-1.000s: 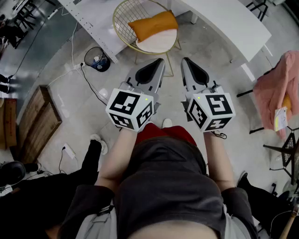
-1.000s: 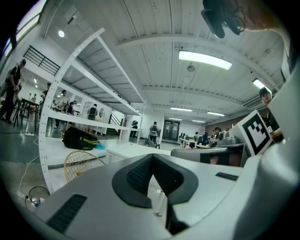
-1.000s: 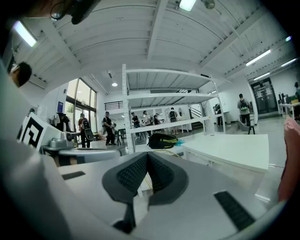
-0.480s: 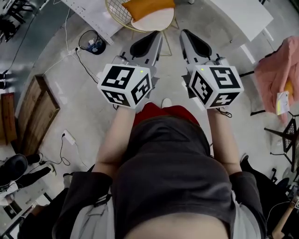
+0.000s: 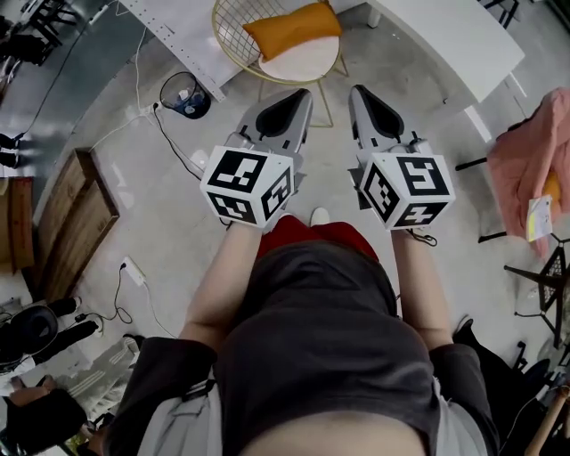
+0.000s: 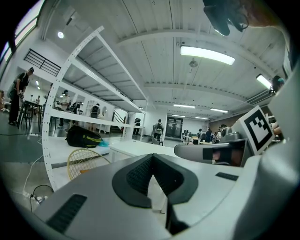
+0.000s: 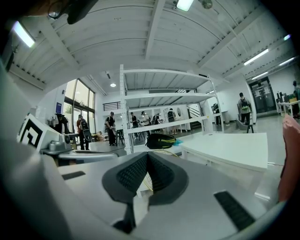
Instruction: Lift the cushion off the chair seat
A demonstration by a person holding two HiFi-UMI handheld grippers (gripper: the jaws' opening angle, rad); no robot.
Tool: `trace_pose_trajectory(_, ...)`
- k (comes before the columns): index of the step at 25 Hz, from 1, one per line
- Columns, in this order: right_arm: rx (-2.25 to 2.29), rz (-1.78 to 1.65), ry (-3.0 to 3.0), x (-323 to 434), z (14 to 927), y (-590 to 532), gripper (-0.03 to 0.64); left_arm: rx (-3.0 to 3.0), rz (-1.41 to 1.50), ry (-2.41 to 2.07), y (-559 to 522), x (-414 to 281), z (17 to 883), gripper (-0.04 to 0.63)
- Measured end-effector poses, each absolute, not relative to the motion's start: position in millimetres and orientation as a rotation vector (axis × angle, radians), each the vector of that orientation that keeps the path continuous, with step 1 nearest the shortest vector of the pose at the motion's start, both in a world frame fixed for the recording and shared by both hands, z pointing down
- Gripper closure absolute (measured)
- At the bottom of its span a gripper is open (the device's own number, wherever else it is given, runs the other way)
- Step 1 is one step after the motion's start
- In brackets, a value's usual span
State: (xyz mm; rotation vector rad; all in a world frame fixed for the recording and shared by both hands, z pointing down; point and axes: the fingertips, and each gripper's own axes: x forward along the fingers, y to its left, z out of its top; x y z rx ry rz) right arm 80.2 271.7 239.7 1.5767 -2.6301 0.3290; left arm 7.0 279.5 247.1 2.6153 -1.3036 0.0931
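bare floor (image 5: 331,142) lying open in front of wire chair (image 5: 233,25), shelf frame (image 5: 178,44) crowding its left, table (image 5: 445,36) flanking right, bin (image 5: 184,92) w/ cable (image 5: 169,147) sitting further left

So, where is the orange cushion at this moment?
In the head view the orange cushion lies at top centre, on the seat of the wire chair, between the shelf frame on its left and the white table on its right.

One orange cushion (image 5: 292,28), one wire chair (image 5: 233,31), two grippers (image 5: 301,96) (image 5: 358,93), one black bin (image 5: 165,92)
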Motion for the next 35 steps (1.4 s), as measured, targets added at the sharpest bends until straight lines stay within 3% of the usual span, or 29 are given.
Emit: trace_pose_trajectory(35,1.528,0.388,-2.641,97.1,254.7,185.6,0.598,2.571,0.142,-1.388,185.2,10.0,254.7,0.584)
